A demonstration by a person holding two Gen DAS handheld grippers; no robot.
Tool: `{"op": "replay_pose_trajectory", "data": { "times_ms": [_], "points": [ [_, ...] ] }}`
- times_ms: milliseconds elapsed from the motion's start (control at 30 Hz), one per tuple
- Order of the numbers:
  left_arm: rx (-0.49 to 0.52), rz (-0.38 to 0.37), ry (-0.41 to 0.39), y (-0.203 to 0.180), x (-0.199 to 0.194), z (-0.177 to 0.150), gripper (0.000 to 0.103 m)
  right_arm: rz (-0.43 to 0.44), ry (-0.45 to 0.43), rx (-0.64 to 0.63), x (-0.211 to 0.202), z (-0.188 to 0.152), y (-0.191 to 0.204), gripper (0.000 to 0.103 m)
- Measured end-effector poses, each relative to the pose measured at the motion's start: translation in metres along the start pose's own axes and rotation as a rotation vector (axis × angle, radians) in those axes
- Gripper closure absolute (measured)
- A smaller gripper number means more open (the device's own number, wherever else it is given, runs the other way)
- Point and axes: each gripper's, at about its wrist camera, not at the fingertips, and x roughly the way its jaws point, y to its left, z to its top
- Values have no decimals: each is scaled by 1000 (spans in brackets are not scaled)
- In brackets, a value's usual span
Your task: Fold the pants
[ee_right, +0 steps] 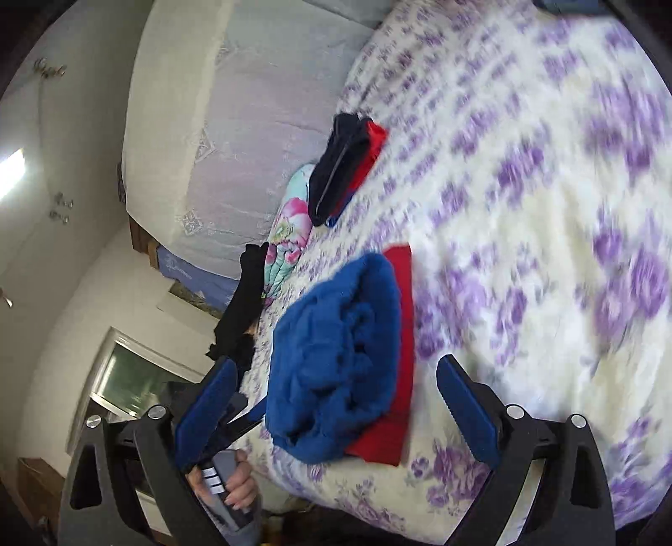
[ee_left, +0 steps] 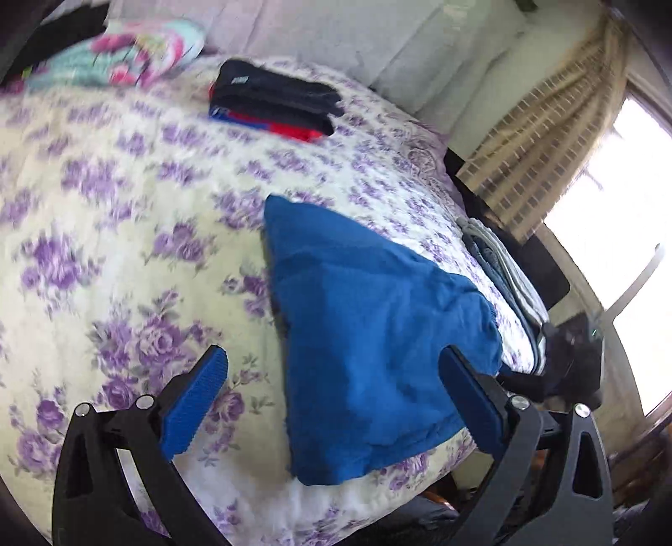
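Blue fleece pants (ee_left: 369, 336) lie folded on the floral bedspread (ee_left: 126, 210) near the bed's front edge. My left gripper (ee_left: 334, 365) is open just above them, its blue pads either side of the near end. In the right wrist view the same blue pants (ee_right: 340, 357) lie bunched on top of a red garment (ee_right: 399, 344). My right gripper (ee_right: 336, 378) is open and empty, its pads either side of the pile. The other gripper's handle and a hand (ee_right: 235, 491) show at the lower left.
A stack of folded dark, red and blue clothes (ee_left: 273, 101) lies near the headboard (ee_left: 336, 33). A colourful floral cloth (ee_left: 126, 59) lies at the far left. Folded grey clothes (ee_left: 504, 277) sit at the bed's right edge, by a curtain (ee_left: 546, 138).
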Motion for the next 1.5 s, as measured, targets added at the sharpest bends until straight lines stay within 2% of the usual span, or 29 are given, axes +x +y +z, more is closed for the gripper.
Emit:
{"op": "replay_pose_trajectory", "data": {
  "times_ms": [67, 167, 233, 300, 467, 600, 633, 733, 767, 833, 933, 1033, 1133, 1200, 1300, 1500],
  "points": [
    [-5, -21, 37, 3, 9, 0, 5, -11, 4, -38, 5, -3, 5, 6],
    [-8, -50, 80, 4, 26, 1, 5, 19, 35, -28, 16, -5, 9, 6],
    [-17, -63, 107, 7, 39, 2, 5, -12, 53, -37, 22, -6, 8, 6],
    [-22, -64, 110, 11, 50, 6, 5, -36, 71, -52, 29, -6, 10, 6],
    [20, -75, 127, 7, 68, 17, 5, -120, 182, -86, 61, 6, 17, 6],
    [5, -122, 132, 11, 72, 23, 5, -113, 204, -107, 85, 13, 22, 7],
    [3, -131, 133, 12, 71, 23, 5, -107, 198, -107, 86, 12, 23, 9],
    [-5, -169, 126, 15, 67, 19, 6, -68, 172, -78, 79, 6, 17, 34],
    [-8, -178, 122, 16, 65, 18, 8, -46, 154, -49, 74, 5, 10, 43],
    [-21, -183, 119, 18, 65, 17, 22, -32, 141, -29, 72, 6, 2, 49],
    [-64, -207, 124, 21, 68, 22, 43, -41, 128, -41, 72, 6, 5, 51],
    [-69, -193, 104, 18, 62, 25, 54, -49, 114, -95, 71, 10, 20, 53],
    [-28, -176, 76, 8, 52, 34, 59, -43, 104, -152, 73, 21, 39, 54],
    [-17, -183, 68, 6, 47, 46, 63, -34, 101, -174, 77, 35, 49, 54],
    [11, -173, 24, 3, 43, 81, 63, -13, 96, -193, 91, 66, 62, 54],
    [54, -129, -27, 3, 55, 174, 63, 5, 79, -234, 132, 138, 89, 55]
  ]
}}
